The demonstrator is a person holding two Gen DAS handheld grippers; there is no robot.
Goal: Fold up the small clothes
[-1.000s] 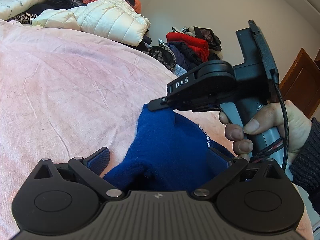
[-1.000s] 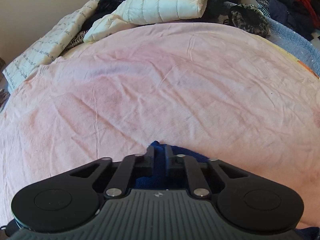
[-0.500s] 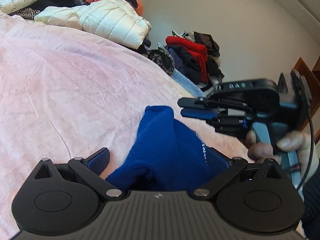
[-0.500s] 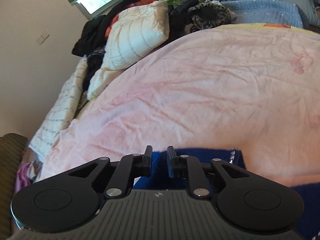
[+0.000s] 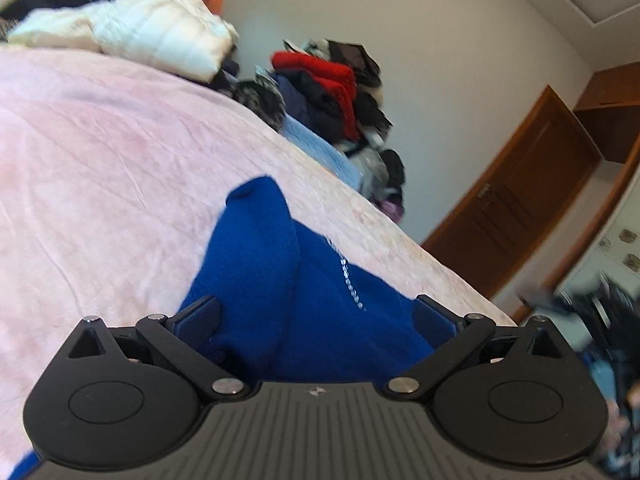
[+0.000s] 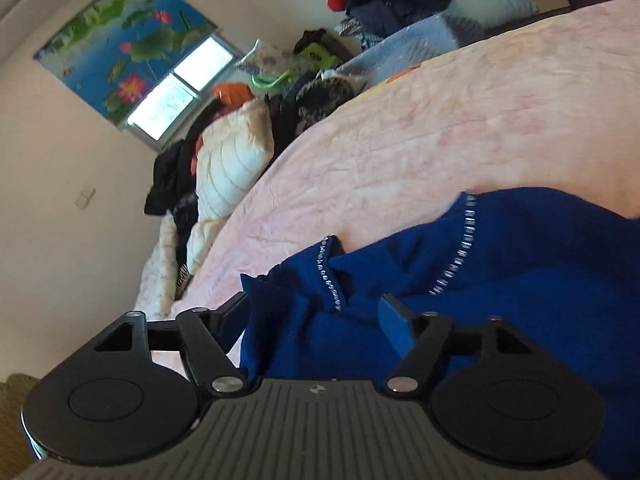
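Observation:
A blue knit garment (image 5: 280, 280) with a line of small rhinestones lies bunched on the pink bedspread (image 5: 100, 180), one fold standing up in a peak. My left gripper (image 5: 318, 316) is low over its near end, jaws wide, with the cloth heaped between the fingers (image 5: 200, 314). My right gripper (image 6: 316, 314) is rolled to one side at another part of the same garment (image 6: 520, 260). Its jaws are opening, and a loose bunch of blue cloth sits between them without being pinched. In the left wrist view the right gripper is only a dark blur (image 5: 580, 312) at the right edge.
A cream puffer jacket (image 5: 160, 32) and dark clothes are piled at the head of the bed. More clothes, red and navy (image 5: 328, 92), are stacked beyond the far bed edge. A brown wooden door (image 5: 520, 208) is on the right, and a window with a lotus blind (image 6: 132, 52) is behind the bed.
My right gripper let go of the raised tip of the blue garment, swung off to the right while rolling, and spread its jaws. The fold stayed standing. My left gripper stayed put.

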